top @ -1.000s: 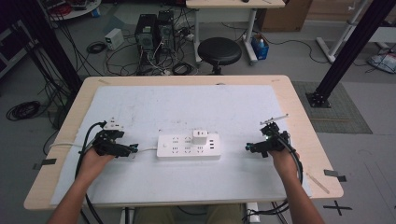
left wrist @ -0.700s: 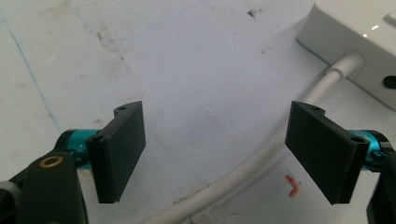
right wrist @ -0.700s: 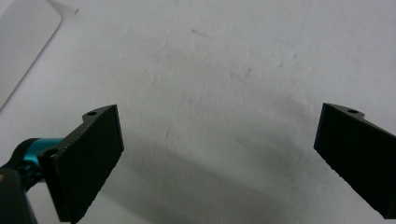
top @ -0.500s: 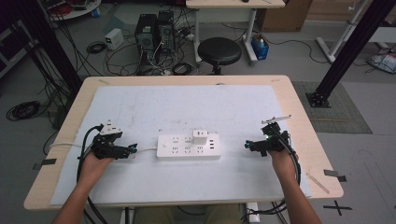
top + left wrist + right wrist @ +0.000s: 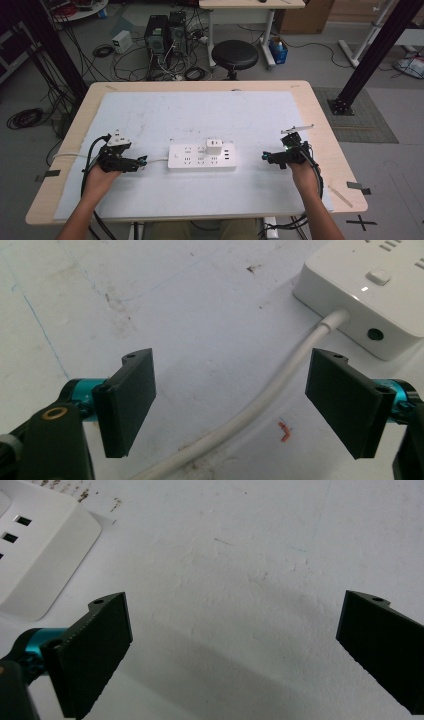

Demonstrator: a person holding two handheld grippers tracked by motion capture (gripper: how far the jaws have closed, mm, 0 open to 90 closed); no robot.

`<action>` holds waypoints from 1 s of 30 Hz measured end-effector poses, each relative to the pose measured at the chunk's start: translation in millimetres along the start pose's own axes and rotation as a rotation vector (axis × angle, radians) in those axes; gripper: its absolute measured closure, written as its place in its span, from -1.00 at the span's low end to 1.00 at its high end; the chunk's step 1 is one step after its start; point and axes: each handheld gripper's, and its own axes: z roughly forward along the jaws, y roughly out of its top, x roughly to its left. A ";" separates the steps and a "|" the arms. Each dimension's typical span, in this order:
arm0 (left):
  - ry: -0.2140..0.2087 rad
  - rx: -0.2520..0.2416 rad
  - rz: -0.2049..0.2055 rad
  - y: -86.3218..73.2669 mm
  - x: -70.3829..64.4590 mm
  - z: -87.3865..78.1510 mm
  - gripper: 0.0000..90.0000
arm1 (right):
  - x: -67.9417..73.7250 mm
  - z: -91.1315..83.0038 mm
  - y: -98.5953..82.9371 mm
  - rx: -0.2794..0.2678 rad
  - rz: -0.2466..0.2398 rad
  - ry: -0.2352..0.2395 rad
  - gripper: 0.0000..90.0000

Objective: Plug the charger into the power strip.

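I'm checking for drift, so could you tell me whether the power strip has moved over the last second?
No. The power strip sits at the same spot against the table's edges, between the left gripper and right gripper.

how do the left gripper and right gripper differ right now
The left gripper sits at the cord end of the white power strip, its jaws straddling the white cable; the right gripper sits off the strip's other end with bare mat between its jaws. The left is nearer the strip than the right. Both are open, holding nothing, and point inward at the strip.
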 end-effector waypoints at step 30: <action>-0.005 0.020 0.025 13.0 -2.7 -7.8 -0.55 | 2.2 -17.6 9.4 -0.008 -0.041 0.001 -0.98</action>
